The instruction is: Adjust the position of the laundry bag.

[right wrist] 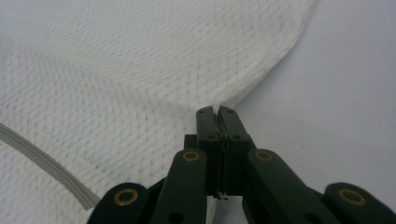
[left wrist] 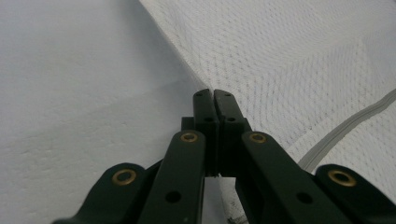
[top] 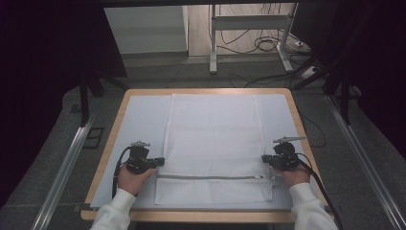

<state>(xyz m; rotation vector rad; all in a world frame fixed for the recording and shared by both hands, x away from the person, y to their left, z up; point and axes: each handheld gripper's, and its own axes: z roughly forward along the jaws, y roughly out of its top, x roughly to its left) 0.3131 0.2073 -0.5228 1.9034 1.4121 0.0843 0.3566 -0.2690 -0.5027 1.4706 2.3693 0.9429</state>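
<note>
A white mesh laundry bag (top: 213, 143) lies flat on the pale mat, with a grey zipper (top: 210, 177) running across its near end. My left gripper (top: 160, 161) is shut on the bag's left edge just above the zipper. In the left gripper view the jaws meet at the mesh bag's (left wrist: 289, 60) hem, where my left gripper (left wrist: 214, 93) pinches it, and the zipper (left wrist: 345, 126) runs off to the right. My right gripper (top: 265, 159) is shut on the bag's right edge. In the right gripper view my right gripper (right wrist: 215, 111) pinches the mesh bag's (right wrist: 140, 70) hem, with the zipper (right wrist: 42, 158) at lower left.
The pale mat (top: 139, 120) covers a wood-edged table (top: 111, 139). Metal rails (top: 67, 163) run along both sides on the floor. A desk frame (top: 249, 28) and cables (top: 268, 45) stand beyond the far edge.
</note>
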